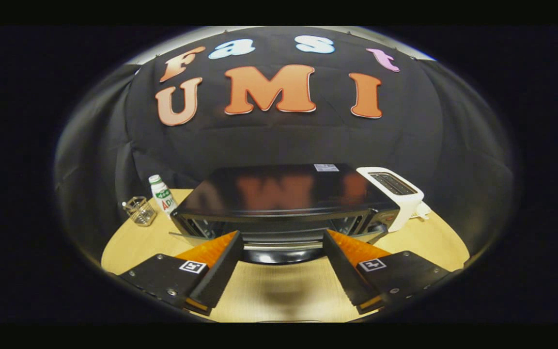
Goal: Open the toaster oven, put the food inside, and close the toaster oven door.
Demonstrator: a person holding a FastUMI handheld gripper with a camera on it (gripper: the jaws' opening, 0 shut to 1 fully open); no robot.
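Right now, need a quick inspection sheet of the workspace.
Surface: round wooden table, bare between the fingers.
Job's things: black toaster oven just ahead of the fingers; door state unclear; food not identified.
Clutter: white toaster right of the oven; bottle and small clear cup to its left.
Grippers: tongs open, fingers spread before the oven's front, holding nothing.
Cables: nothing seen.
Surroundings: black cloth wall.

- Gripper (281, 242): two fingers (221, 264) at lower centre of frame, set wide apart, nothing between them.
- Inner faces finely ribbed; outer faces carry a raised textured pattern.
- Each finger joins a flat dark plate with small round screws.
- One square coded marker on each plate, lower left and lower right.
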